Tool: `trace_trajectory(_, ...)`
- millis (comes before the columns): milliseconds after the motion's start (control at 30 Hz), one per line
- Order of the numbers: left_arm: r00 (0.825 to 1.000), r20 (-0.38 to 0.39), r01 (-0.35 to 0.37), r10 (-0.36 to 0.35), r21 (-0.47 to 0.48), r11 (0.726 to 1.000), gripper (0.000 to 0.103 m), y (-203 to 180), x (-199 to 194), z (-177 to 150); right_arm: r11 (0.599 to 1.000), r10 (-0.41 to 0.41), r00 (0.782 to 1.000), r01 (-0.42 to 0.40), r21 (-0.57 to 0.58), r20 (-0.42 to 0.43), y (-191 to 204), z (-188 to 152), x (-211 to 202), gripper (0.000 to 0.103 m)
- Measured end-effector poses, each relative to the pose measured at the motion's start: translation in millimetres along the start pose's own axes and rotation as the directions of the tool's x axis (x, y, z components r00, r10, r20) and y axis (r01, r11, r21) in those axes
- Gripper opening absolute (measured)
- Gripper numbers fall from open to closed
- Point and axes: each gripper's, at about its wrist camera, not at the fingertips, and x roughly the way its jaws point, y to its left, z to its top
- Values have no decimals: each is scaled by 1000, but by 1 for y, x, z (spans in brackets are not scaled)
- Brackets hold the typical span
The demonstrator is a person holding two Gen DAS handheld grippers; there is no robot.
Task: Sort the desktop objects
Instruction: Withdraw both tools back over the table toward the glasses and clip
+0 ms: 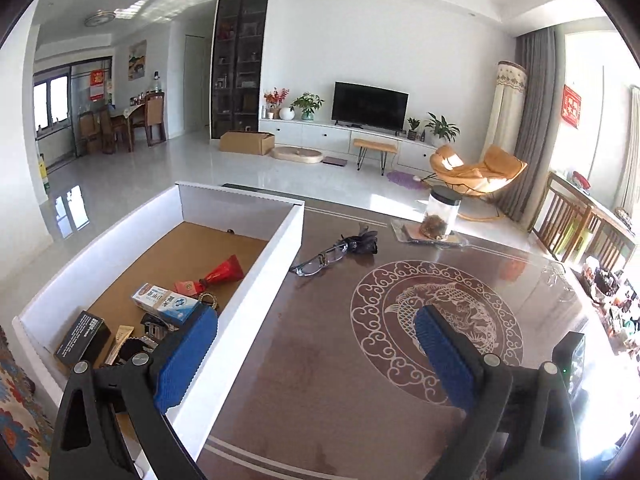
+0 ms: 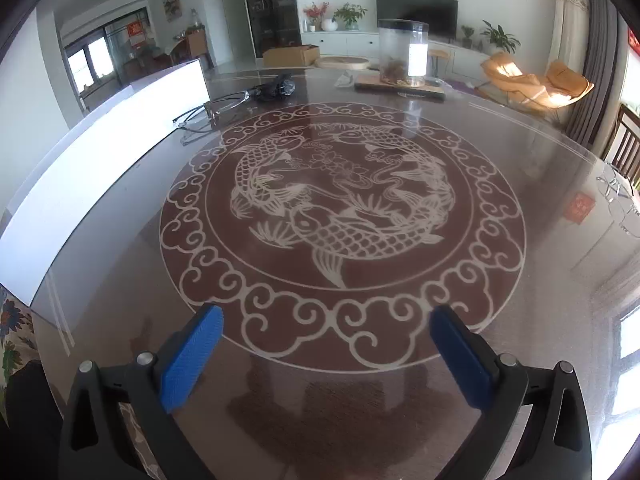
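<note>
White box [image 1: 256, 276]: seen at 9 o'clock in the left wrist view, standing on the table's left part; its brown floor is exposed.
Box contents: a black carton [image 1: 82, 338] at 8 o'clock, a blue-and-white packet [image 1: 164, 302] beside it, and a red cone-shaped item [image 1: 222, 272] further in, all lying inside the box.
Left gripper [image 1: 316, 322]: held over the box's near wall and the table; its jaws are spread wide, with nothing between the blue pads.
Eyeglasses [image 1: 320, 260]: laid on the table at 12 o'clock of the left gripper, just outside the box wall.
Dark bundle [image 1: 362, 242]: touching the glasses' far end; its kind cannot be told.
Table [image 2: 120, 280]: dark glossy top with a pale fish medallion [image 2: 340, 216] at centre.
Clear jar [image 2: 402, 54]: set upright on a flat board at 12 o'clock in the right wrist view, at the far edge.
Right gripper [image 2: 326, 330]: poised above the medallion's near rim, jaws released fully, nothing grasped.
</note>
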Motion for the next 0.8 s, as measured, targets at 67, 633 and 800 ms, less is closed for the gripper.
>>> trace_trajectory(67, 999, -27, 20, -19, 37, 999, 101, -18, 8, -9, 1000, 3, 1000, -3, 5, -6, -1, -5, 2, 103)
trace_trajectory(633, 964, -249, 138, -91, 180, 974, 101, -90, 74, -88, 998, -9, 1000, 10, -54, 14, 21, -11, 6, 103)
trace_trajectory(800, 963, -254, 134, -87, 178, 975, 101, -88, 76, -93, 997, -20, 1000, 21, -70, 22, 24, -11, 5, 103)
